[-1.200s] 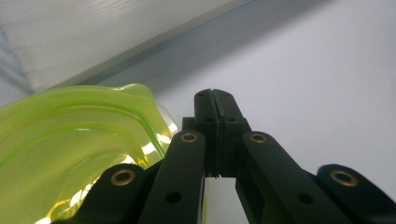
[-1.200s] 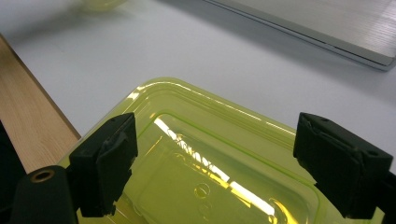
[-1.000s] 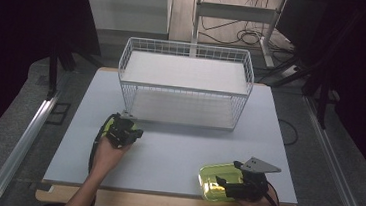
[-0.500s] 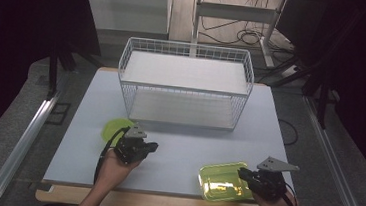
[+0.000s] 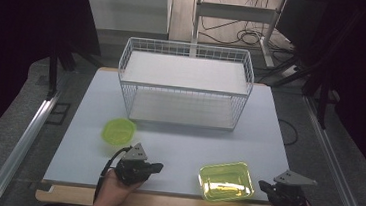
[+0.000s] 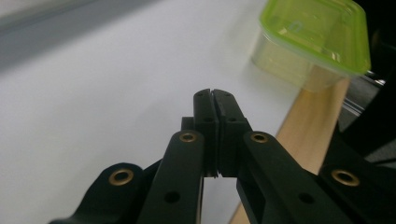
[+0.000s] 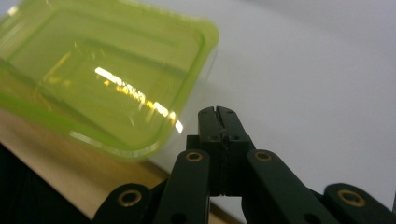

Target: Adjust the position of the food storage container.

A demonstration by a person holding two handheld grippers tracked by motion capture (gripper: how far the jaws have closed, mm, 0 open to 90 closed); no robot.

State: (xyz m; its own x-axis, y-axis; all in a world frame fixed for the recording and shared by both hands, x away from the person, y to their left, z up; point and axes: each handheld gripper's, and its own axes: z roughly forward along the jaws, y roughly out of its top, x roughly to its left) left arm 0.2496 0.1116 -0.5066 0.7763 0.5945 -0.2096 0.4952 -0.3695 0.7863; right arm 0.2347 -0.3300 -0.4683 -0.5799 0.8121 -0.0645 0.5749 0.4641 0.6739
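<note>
From the high view, my left gripper (image 5: 154, 168) sits low in the frame, left of centre, its jaws pressed together with nothing between them and pointing toward the right. The rectangular green container (image 5: 226, 180) lies straight along that line, just to the right of the tips, with a strip of bare white table (image 5: 176, 152) between us. My right gripper (image 5: 265, 186) is at the lower right, also clamped shut and empty, its tips aimed left and standing just beside the container's right edge, clearly nearer to it than my left. The container's long axis runs roughly left to right across the frame, parallel to the table's near edge, so both of my tools face its short ends. A round green lid (image 5: 119, 130) lies up and to the left of my left hand, behind the way it points, and the wire basket (image 5: 185, 85) stands well beyond, in the middle of the frame. In the left gripper view, my closed jaws rise from the bottom centre and the container (image 6: 314, 37) sits in the upper right corner, open side up, apart from the tips, close to the wooden table edge (image 6: 308, 126). In the right gripper view, my shut jaws stand at lower centre and the container (image 7: 100, 77) spreads across the upper left, its rounded near corner just left of and above the tips, not touching. I judge the right hand better placed to take its rim, once the jaws part.
</note>
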